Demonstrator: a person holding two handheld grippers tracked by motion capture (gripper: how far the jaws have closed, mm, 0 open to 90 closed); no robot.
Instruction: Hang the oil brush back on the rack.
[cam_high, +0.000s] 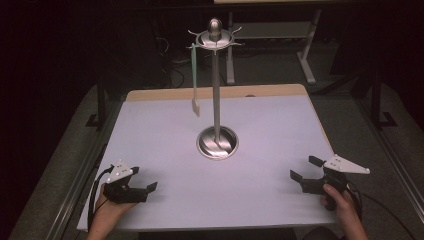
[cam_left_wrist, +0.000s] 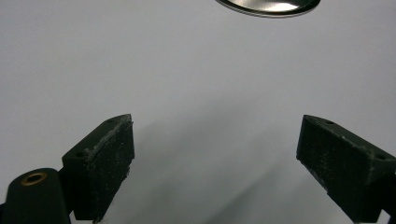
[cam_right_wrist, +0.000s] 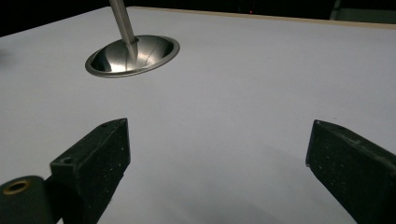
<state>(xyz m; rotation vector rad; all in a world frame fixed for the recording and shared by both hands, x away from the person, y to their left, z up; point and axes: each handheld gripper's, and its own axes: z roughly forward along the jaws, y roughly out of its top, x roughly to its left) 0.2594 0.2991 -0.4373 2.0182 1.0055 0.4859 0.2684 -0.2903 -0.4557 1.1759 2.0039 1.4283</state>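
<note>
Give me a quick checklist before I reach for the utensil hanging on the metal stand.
1. Left tool open, nothing between its jaws: ok.
2. Right tool open, nothing between its jaws: ok.
3. Metal stand upright, its round base flat on the table: ok.
4. Pale utensil hanging from a hook at the stand's top, clear of the pole: ok.
5. Path from both tools to the stand free of other things: ok.
6. How firmly the utensil sits on its hook: cannot tell.
</note>
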